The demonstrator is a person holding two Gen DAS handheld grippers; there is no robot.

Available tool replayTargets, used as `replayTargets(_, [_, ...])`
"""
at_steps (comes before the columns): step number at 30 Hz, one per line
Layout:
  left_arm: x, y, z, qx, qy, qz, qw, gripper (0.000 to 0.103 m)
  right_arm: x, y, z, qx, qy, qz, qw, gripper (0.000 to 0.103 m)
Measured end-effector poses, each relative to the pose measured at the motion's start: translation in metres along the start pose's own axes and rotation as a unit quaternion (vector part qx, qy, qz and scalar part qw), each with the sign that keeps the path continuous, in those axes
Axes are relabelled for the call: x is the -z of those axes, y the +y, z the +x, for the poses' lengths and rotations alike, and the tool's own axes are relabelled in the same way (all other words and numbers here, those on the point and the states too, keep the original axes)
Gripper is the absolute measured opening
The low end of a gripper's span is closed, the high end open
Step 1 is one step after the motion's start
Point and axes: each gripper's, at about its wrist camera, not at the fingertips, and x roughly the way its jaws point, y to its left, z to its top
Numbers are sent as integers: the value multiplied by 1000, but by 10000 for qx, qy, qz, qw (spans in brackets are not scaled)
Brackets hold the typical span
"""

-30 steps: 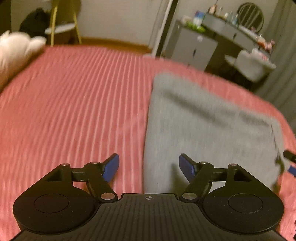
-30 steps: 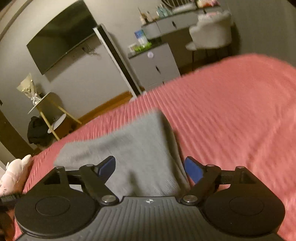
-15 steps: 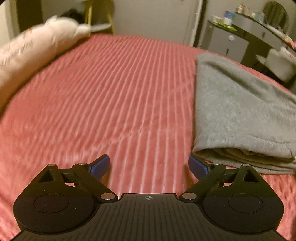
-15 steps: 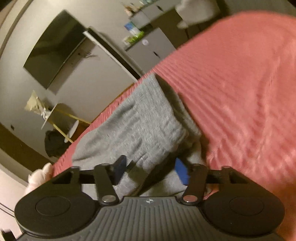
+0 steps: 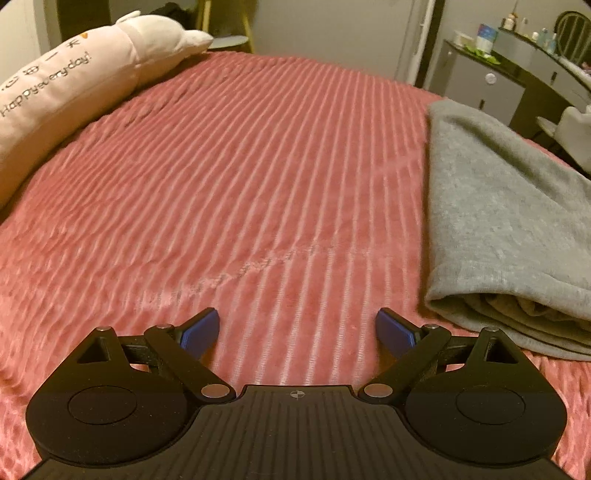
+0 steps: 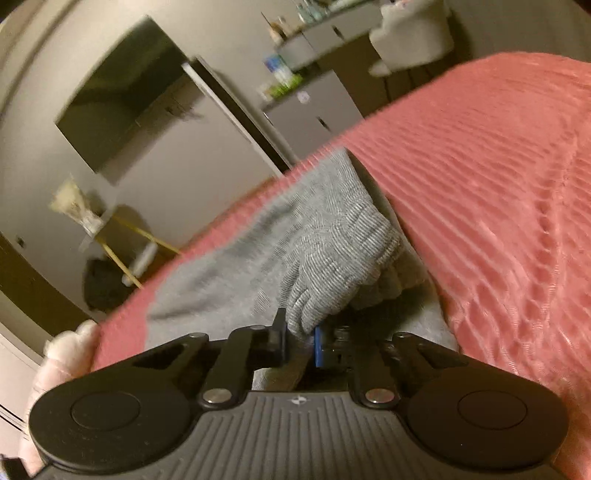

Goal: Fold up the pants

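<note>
The grey pants lie folded in layers on the pink ribbed bedspread, at the right of the left wrist view. My left gripper is open and empty, low over bare bedspread just left of the pants' near edge. In the right wrist view my right gripper is shut on the ribbed cuff edge of the pants and lifts that fold off the layers below.
A long white plush pillow lies along the bed's left side. Beyond the bed stand a grey cabinet, a dressing table with bottles and a white chair. A dark screen hangs on the wall.
My right gripper closed on the pants' cuff edge and raised it. My left gripper moved left off the pants, onto bare bedspread, and stayed open.
</note>
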Motion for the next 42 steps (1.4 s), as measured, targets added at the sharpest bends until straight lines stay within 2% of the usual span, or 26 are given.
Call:
replayTargets(2, [0, -1, -2, 212, -89, 33, 9997, 96, 2, -10, -3, -76, -61, 219, 9997, 14])
replayTargets(3, [0, -3, -3, 339, -136, 71, 9993, 96, 5, -14, 3, 115, 32, 218, 9997, 14])
replayTargets(5, [2, -11, -4, 482, -166, 269, 9983, 96, 12, -21, 13, 375, 222, 67, 9990, 15])
replayTargets(7, [4, -21, -4, 584, -170, 516, 9968, 96, 19, -17, 12, 434, 66, -279, 9986, 16])
replayTargets(10, [6, -36, -1, 370, -304, 799, 9957, 96, 19, -13, 13, 473, 58, -338, 9983, 18])
replayTargets(14, [3, -48, 5, 317, -509, 982, 9934, 96, 24, -22, 9, 310, -18, -347, 9989, 21])
replayTargets(17, [4, -50, 5, 389, -622, 971, 9926, 96, 20, -22, 1, 292, -69, -396, 9988, 27])
replayTargets(21, [5, -48, 8, 369, -551, 886, 9939, 97, 12, -26, -22, 471, -586, -116, 9971, 35])
replayTargets(26, [5, -47, 11, 343, -559, 919, 9936, 97, 14, -29, -23, 523, -626, -361, 9960, 39])
replayTargets(27, [7, -47, 12, 317, -558, 951, 9934, 97, 14, -29, -23, 536, -641, -404, 9957, 41])
replayTargets(28, [8, -47, 13, 307, -555, 970, 9933, 98, 14, -31, -20, 617, -606, -470, 9951, 51])
replayTargets(29, [8, -47, 14, 297, -556, 984, 9931, 99, 14, -34, -14, 771, -532, -541, 9941, 68])
replayTargets(30, [9, -48, 15, 280, -552, 1006, 9930, 99, 14, -38, -8, 959, -456, -580, 9927, 77])
replayTargets(31, [10, -49, 15, 264, -551, 1024, 9929, 101, 14, -46, 0, 1125, -347, -550, 9915, 92])
replayTargets(32, [11, -50, 14, 249, -558, 1028, 9928, 102, 15, -54, 5, 1172, -274, -469, 9916, 96])
replayTargets(37, [12, -47, 13, 216, -500, 970, 9938, 103, 20, -50, -2, 1242, -468, -613, 9893, 98])
replayTargets(42, [11, -40, 5, 66, -251, 808, 9964, 103, 29, -39, -25, 1444, -467, -782, 9853, 99])
